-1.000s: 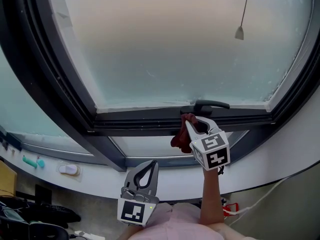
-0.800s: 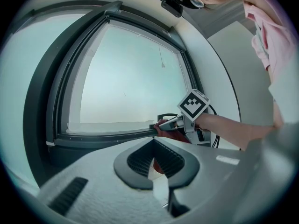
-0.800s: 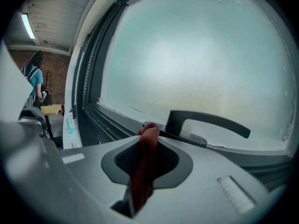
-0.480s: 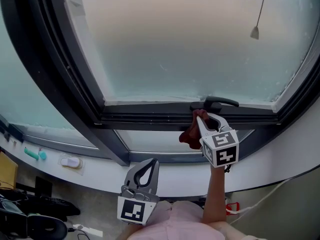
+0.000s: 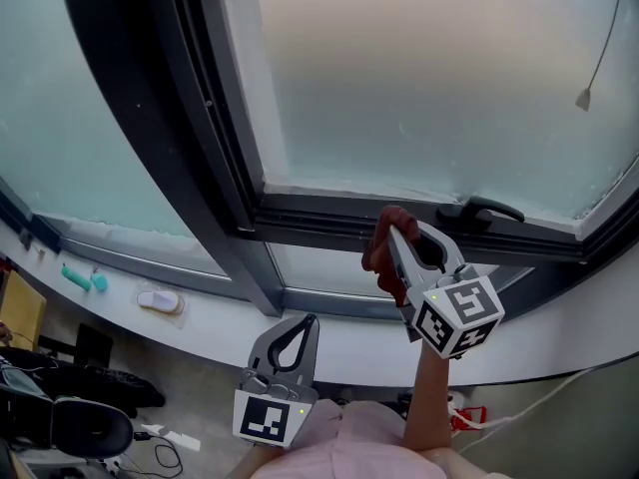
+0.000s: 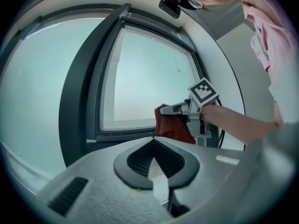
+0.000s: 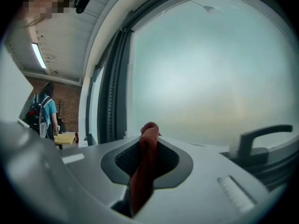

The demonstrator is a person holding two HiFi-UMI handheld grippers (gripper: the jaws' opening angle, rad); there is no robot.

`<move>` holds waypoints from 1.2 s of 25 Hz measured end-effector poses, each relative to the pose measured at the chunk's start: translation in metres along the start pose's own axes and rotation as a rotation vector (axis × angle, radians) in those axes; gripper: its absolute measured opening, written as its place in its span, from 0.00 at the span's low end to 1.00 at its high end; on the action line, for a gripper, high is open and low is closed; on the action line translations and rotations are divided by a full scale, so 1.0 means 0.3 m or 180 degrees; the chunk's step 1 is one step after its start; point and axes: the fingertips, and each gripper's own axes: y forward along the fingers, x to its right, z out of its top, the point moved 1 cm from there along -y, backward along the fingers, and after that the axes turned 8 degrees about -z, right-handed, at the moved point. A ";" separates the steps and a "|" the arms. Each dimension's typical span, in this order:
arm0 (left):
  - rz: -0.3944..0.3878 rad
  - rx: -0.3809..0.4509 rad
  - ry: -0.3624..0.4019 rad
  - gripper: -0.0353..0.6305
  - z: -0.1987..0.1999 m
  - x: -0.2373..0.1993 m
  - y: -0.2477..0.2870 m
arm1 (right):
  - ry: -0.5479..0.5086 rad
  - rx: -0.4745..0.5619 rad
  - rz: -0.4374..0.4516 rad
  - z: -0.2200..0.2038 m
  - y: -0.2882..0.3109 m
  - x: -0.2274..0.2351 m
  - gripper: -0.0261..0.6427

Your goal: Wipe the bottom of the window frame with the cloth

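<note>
Our right gripper (image 5: 391,230) pinches the dark red woven cloth (image 5: 377,259) tight, its bunched end right at the dark grey bottom rail of the window frame (image 5: 310,220), which runs left-right ahead, while our left gripper (image 5: 299,321) hangs closed, empty, well below

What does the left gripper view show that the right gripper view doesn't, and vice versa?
Only the left gripper view: the right hand-held gripper from outside, with its marker cube and the forearm. Only the right gripper view: the window handle and a person with a backpack. Both: the red cloth shut in the right jaws, and the frosted pane.
</note>
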 end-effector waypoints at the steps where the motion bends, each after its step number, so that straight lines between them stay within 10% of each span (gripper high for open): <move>1: 0.0048 -0.0018 -0.0013 0.05 -0.002 -0.026 -0.024 | -0.0010 0.0018 0.0099 0.005 0.024 -0.063 0.12; 11: 0.0513 -0.0105 -0.0089 0.05 -0.019 -0.249 -0.267 | -0.0333 -0.0248 0.0774 -0.109 0.251 -0.583 0.12; 30: 0.0604 -0.0102 -0.0057 0.05 -0.024 -0.433 -0.428 | -0.1158 -0.0462 0.0106 -0.242 0.432 -0.633 0.12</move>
